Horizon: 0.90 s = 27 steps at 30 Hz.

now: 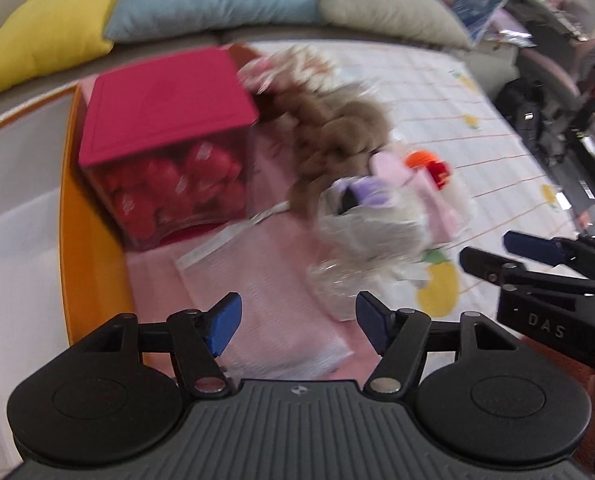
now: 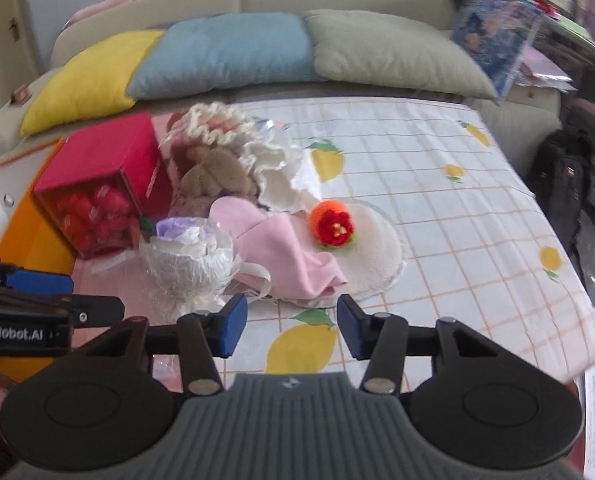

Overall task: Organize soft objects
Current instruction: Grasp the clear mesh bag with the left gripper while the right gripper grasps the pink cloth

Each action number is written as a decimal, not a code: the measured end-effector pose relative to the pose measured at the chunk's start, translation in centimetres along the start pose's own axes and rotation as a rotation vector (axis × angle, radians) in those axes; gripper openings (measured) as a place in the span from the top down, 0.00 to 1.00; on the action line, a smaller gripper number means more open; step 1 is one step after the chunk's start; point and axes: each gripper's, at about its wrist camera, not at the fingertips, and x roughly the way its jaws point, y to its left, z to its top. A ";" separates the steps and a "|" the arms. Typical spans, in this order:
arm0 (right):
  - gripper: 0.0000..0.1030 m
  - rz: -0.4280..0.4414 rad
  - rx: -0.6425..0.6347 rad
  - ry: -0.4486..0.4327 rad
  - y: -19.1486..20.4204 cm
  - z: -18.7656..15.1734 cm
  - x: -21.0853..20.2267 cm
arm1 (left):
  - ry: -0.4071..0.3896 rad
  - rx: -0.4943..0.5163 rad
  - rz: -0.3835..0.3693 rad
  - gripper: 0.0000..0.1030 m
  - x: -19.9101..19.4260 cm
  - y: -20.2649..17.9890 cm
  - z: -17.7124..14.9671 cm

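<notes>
A heap of soft things lies on the lemon-print sheet (image 2: pixel 437 184). It holds a brown plush (image 2: pixel 213 176), cream and white ruffled knits (image 2: pixel 273 168), a pink cloth (image 2: pixel 281 252), an orange-red crocheted flower (image 2: pixel 333 224) on a round white mat (image 2: pixel 381 248), and a cellophane-wrapped white and purple bundle (image 2: pixel 193 256). My right gripper (image 2: pixel 292 312) is open just in front of the pink cloth, with nothing between its pads. My left gripper (image 1: pixel 297 308) is open over a pink mat (image 1: pixel 281 320), short of the wrapped bundle (image 1: pixel 361 232) and the plush (image 1: pixel 329 136). The right gripper (image 1: pixel 497 256) also shows at the right edge of the left wrist view.
A red-lidded clear box (image 2: pixel 97 160) of red wrapped pieces stands left of the heap, on an orange tray (image 2: pixel 25 236). Yellow (image 2: pixel 93 76), blue (image 2: pixel 225 52) and grey (image 2: pixel 389 48) pillows line the back. A black bag (image 2: pixel 565 176) and cluttered shelves stand to the right.
</notes>
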 end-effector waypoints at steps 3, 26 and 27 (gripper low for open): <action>0.52 -0.045 -0.106 -0.008 0.1 0.2 2.1 | 0.025 -0.029 0.005 0.19 1.1 0.3 0.3; 1.00 0.152 -0.111 -0.042 -0.7 1.1 5.7 | 0.187 -0.159 0.100 0.10 6.7 2.0 -0.1; 1.00 0.152 -0.102 -0.053 -0.8 1.3 5.1 | 0.178 -0.146 0.099 0.14 6.7 1.9 -0.3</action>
